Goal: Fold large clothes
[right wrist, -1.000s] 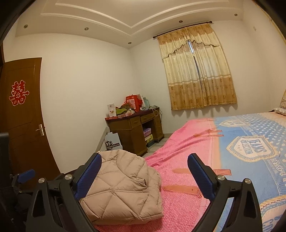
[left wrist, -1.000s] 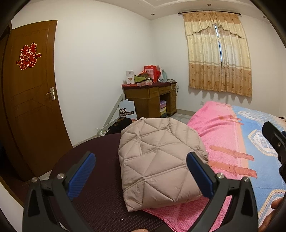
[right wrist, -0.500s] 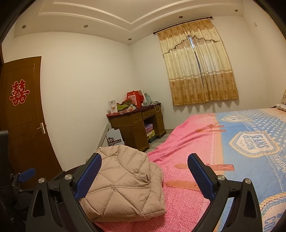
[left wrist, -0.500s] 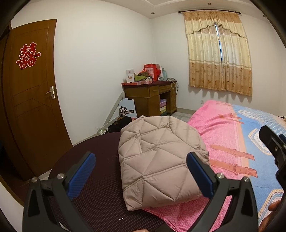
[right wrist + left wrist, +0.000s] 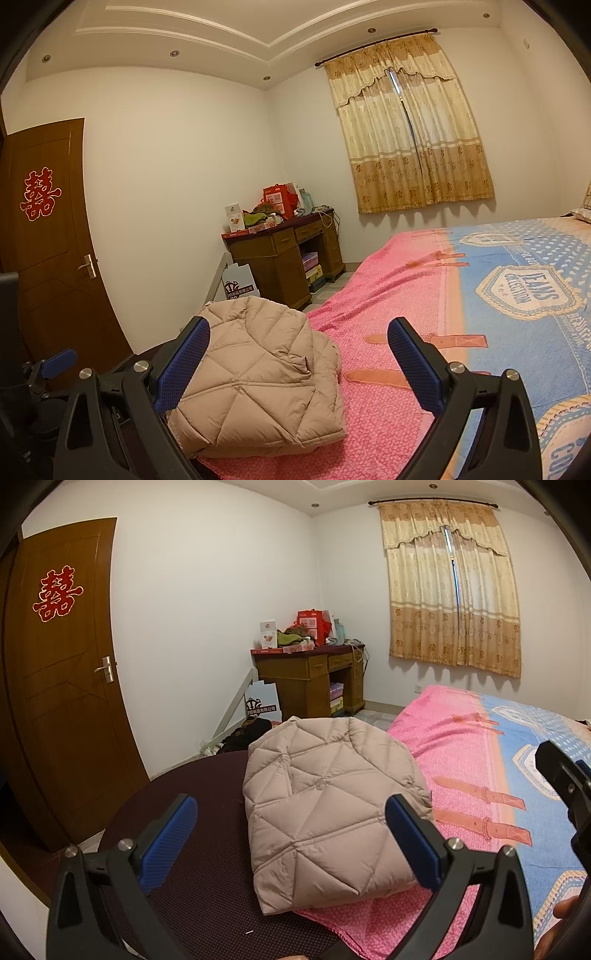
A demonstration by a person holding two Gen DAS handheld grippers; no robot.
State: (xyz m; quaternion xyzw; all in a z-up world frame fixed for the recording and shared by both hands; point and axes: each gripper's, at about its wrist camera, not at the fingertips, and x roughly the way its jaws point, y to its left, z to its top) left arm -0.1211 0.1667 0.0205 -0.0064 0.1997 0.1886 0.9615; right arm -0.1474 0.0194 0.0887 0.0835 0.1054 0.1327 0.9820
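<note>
Currently, my left gripper [image 5: 291,843] is held above the near edge of the bed, its jaws spread wide and holding nothing. Its blue pads [image 5: 168,843] frame the folded jacket [image 5: 325,812] from this view without touching it.

My right gripper [image 5: 299,365] is likewise spread wide and empty. It hangs over the pink part of the bedspread [image 5: 388,417], just to the right of the jacket. In the left wrist view, part of the right gripper's black body shows at the right edge of the frame.

Position of the task item:
- The jacket is a beige quilted garment, folded into a compact, roughly rectangular bundle.
- It lies flat near the corner of the bed, partly on the pink bedspread and partly on a dark maroon surface [image 5: 207,867] beside it.
- The fold is stacked in layers; the lower layers show along the near edge in the right wrist view.

Surroundings:
- The bedspread changes from pink to blue [image 5: 517,332] further right, with printed badge motifs.
- A wooden bench [image 5: 310,686] stands against the far wall, carrying boxes and a red bag [image 5: 314,624].
- A curtain [image 5: 450,605] covers the window to the right of the bench.
- A brown door [image 5: 62,701] with a red paper emblem [image 5: 57,594] is on the left.
</note>
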